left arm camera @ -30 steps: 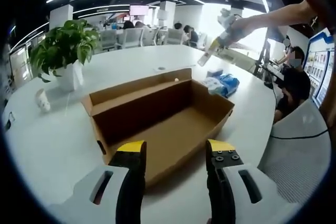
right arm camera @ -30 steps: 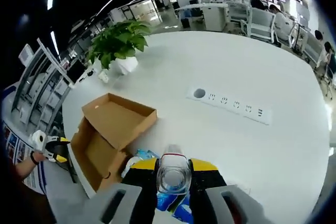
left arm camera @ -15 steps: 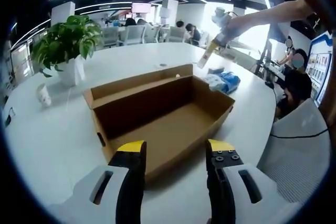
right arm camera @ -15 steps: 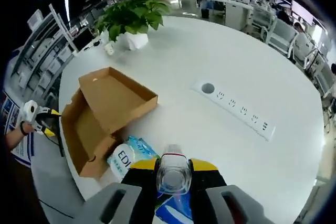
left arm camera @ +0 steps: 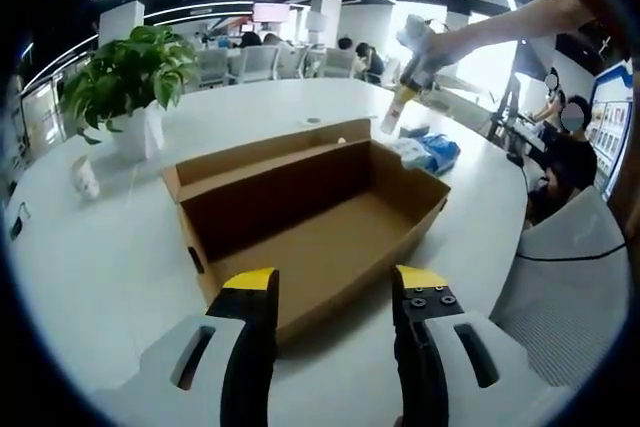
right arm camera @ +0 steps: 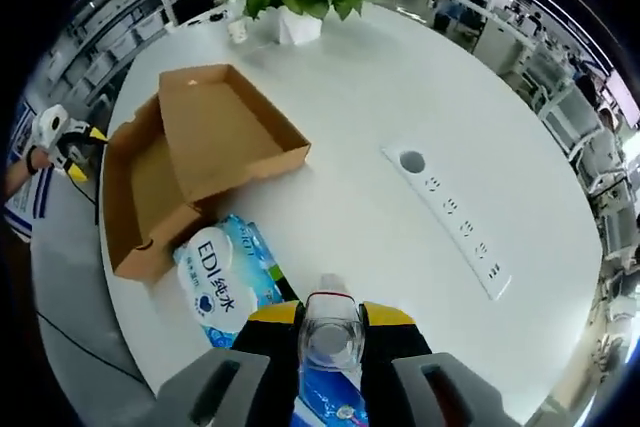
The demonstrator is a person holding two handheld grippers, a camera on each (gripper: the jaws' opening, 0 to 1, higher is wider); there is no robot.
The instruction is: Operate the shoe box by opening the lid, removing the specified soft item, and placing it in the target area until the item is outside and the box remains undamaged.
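The brown cardboard shoe box (left arm camera: 330, 222) stands open on the white table with nothing inside, its lid (left arm camera: 265, 155) folded back behind it. My left gripper (left arm camera: 335, 285) is open just before the box's near wall, nothing between its yellow-tipped fingers. A soft blue tissue pack (left arm camera: 428, 152) lies on the table beside the box's far end. In the right gripper view the pack (right arm camera: 225, 285) sits next to the box (right arm camera: 140, 202) and its lid (right arm camera: 225, 132). My right gripper (right arm camera: 330, 322) hovers high above the pack, shut on a clear bottle (right arm camera: 330, 339). The right gripper (left arm camera: 405, 97) also enters the left gripper view.
A potted green plant (left arm camera: 135, 72) stands at the table's far left, with a small white object (left arm camera: 82, 182) near it. A white power strip (right arm camera: 455, 232) lies in the tabletop. The left gripper (right arm camera: 60, 137) shows at the table's edge. Office chairs and people fill the background.
The right gripper's camera has swung over the table, so the tissue pack and box now appear larger and nearer. The left gripper view has barely changed.
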